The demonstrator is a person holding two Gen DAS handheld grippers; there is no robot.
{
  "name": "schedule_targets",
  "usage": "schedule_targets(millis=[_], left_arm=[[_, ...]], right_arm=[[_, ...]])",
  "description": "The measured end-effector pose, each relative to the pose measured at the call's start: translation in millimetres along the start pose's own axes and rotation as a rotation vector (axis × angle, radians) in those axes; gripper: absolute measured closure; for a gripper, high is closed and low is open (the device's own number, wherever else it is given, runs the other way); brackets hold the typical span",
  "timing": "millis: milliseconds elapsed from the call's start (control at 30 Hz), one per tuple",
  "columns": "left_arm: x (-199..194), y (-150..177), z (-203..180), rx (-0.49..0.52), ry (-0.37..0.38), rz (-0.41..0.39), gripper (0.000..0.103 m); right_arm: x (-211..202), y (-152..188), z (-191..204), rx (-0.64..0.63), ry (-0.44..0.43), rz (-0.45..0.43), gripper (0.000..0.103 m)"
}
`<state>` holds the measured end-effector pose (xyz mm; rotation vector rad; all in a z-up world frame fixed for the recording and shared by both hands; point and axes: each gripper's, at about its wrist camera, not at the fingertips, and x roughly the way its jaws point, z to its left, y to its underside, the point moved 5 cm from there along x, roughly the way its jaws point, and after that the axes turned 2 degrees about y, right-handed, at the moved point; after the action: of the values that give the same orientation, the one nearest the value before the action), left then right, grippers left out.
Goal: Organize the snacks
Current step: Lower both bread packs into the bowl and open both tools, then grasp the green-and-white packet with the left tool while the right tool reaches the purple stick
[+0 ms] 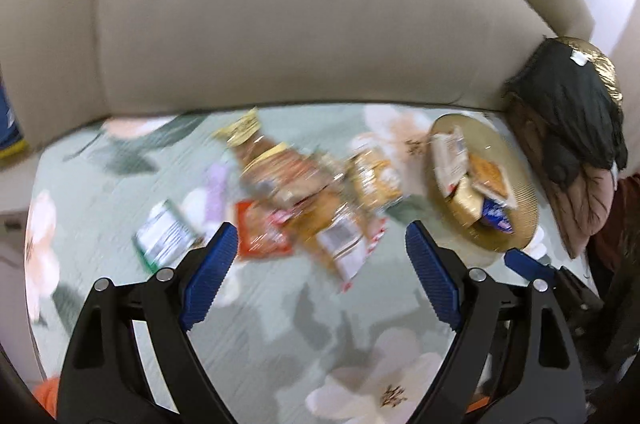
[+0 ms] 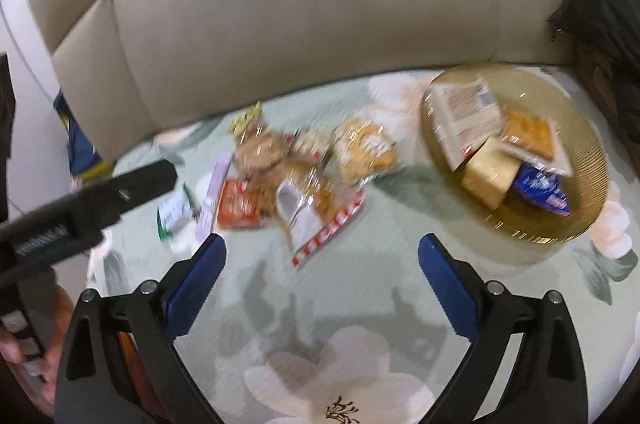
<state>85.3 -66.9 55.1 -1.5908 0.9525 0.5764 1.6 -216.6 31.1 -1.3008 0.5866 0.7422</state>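
Hovering wide apart and empty, left gripper (image 1: pixel 320 248) and right gripper (image 2: pixel 320 260) face blurred loose snack packets (image 2: pixel 296 175) at centre; round gold ribbed plate (image 2: pixel 576 224) holds packets at right.

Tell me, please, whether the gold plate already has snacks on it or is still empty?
Partly filled: the gold plate holds several packets, including a blue packet, while the loose pile lies on the floral cloth beside it.

Black gripper (image 1: pixel 318 246) frames, ribbed blue pads (image 1: pixel 210 274), silver screws.
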Motion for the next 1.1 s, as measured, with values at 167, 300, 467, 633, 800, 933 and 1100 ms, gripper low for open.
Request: schedule_targets(millis=[167, 300, 467, 633, 800, 933, 1100], left_arm=[[8, 23, 23, 0.007, -0.018, 0.016, 0.018], [21, 36, 50, -0.044, 0.018, 0.034, 0.018], [51, 56, 99, -0.143, 0.084, 0.150, 0.026], [55, 56, 132, -0.213, 0.053, 0.147, 0.026], [56, 38, 155, -0.240, 0.022, 0.133, 0.026], [64, 26, 167, -0.217, -0.025, 0.127, 0.026], [89, 26, 172, -0.145, -0.019, 0.208, 0.027]], right_arm=[[14, 11, -12, 0.034, 0.019, 0.024, 0.007], [22, 16, -22, 0.063, 0.033, 0.047, 0.007], [33, 21, -19, 0.036, 0.057, 0.076, 0.007], [38, 28, 3, -0.089, 0.091, 0.082, 0.007], [46, 36, 34, -0.245, 0.118, 0.084, 0.008], [57, 37, 60, -0.279, 0.024, 0.134, 0.020], [79, 19, 89, -0.223, -0.112, 0.190, 0.036]])
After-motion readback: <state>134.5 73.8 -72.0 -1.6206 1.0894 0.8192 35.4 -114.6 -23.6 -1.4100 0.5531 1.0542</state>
